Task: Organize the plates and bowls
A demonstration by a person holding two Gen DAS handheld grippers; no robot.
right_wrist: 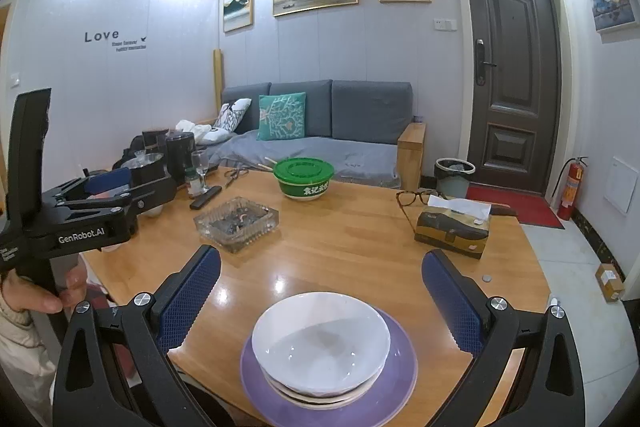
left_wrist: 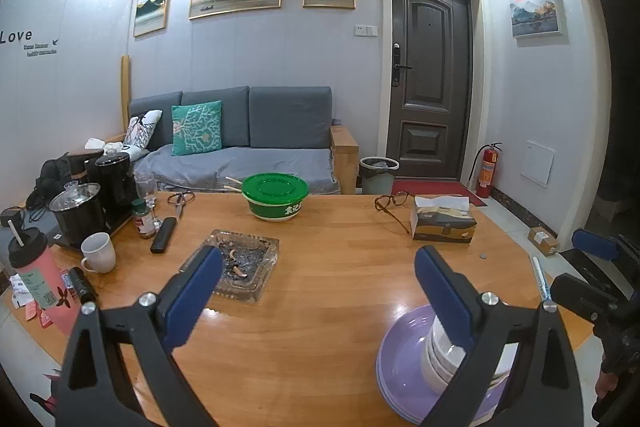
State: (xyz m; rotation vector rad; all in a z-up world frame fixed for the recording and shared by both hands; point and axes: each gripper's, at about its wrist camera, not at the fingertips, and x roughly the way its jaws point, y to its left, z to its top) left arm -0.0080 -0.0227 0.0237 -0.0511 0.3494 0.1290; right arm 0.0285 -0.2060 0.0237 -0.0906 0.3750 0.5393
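A stack of glossy white bowls [right_wrist: 322, 341], round and deep, sits nested on a stack of flat lilac plates [right_wrist: 394, 399] at the near edge of the wooden table [right_wrist: 352, 243], whose varnished orange top throws back the ceiling lights. The right gripper [right_wrist: 322, 291] hangs just above the bowls with its blue, ridged pads spread wide on either side and touching nothing. The left gripper [left_wrist: 318, 287] is also wide open and empty, over bare wood to the left of the stack; its right finger [left_wrist: 444, 291] covers part of the bowls in the left wrist view. Beyond lie a square cut-glass ashtray [right_wrist: 237, 223] full of ash and butts, a round green lidded bowl [right_wrist: 304, 178], tortoiseshell glasses [right_wrist: 416, 197] and a cardboard tissue box [right_wrist: 454, 229]. A white ceramic mug [left_wrist: 98, 253] and black remote [left_wrist: 163, 235] stand on the table's left side.
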